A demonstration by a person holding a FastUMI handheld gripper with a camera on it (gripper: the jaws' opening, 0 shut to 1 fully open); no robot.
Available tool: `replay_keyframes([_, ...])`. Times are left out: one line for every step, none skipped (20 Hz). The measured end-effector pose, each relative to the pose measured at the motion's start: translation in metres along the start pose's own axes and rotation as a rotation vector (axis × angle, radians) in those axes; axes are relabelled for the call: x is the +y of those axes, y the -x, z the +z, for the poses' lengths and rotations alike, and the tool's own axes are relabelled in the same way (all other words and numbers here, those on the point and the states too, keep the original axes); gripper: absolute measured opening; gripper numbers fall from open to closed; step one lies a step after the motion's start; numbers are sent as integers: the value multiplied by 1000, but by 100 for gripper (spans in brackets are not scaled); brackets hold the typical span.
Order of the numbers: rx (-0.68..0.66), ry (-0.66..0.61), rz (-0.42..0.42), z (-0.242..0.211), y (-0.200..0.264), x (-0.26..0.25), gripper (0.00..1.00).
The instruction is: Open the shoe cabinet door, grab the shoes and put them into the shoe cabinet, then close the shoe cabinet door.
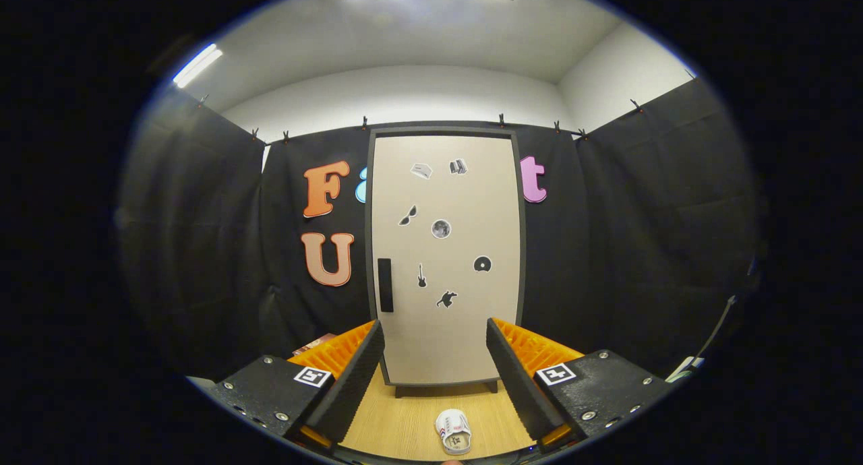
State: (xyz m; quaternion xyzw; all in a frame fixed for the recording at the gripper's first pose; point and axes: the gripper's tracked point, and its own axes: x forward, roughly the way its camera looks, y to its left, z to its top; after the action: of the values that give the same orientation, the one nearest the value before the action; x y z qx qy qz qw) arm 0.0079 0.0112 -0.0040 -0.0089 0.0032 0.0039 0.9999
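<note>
Tool [435, 364] fingers spread wide, holding nothing. Shoe [453, 431] lies on the wooden table [404, 424] between the fingers, close in, touching neither. Beyond the fingertips stands the cabinet [445, 263], upright at the table's far edge, door [465, 317] closed, dark handle [385, 284] on its left side, small stickers scattered across the door.

wooden floor [404, 428], ceiling lights [197, 65], white walls [404, 94]
</note>
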Motion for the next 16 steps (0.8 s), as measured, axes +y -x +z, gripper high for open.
replay_keyframes([3,2,6,-2,-4,4,95])
replay_keyframes([6,6,15,-5,-11,9,95])
replay_keyframes([9,9,24,-7,-18,14,95])
replay_keyframes([12,13,32,-10,-26,20,95])
replay_keyframes([12,17,38,-12,-34,26,95])
replay_keyframes([11,19,44,-13,-42,31,95])
replay_keyframes([5,18,51,-13,-52,38,95])
replay_keyframes([0,19,58,-13,-63,45,95])
replay_keyframes([-6,21,60,-13,-74,52,95])
replay_keyframes([-8,20,70,-14,-87,60,95])
replay_keyframes([-6,20,82,-16,-100,69,95])
replay_keyframes([-2,21,87,-18,-114,75,95])
replay_keyframes([0,16,97,-20,-128,83,95])
replay_keyframes([-1,12,97,-21,-142,89,95])
replay_keyframes([-3,7,100,-24,-156,95,95])
replay_keyframes([-9,1,92,-25,-171,99,95])
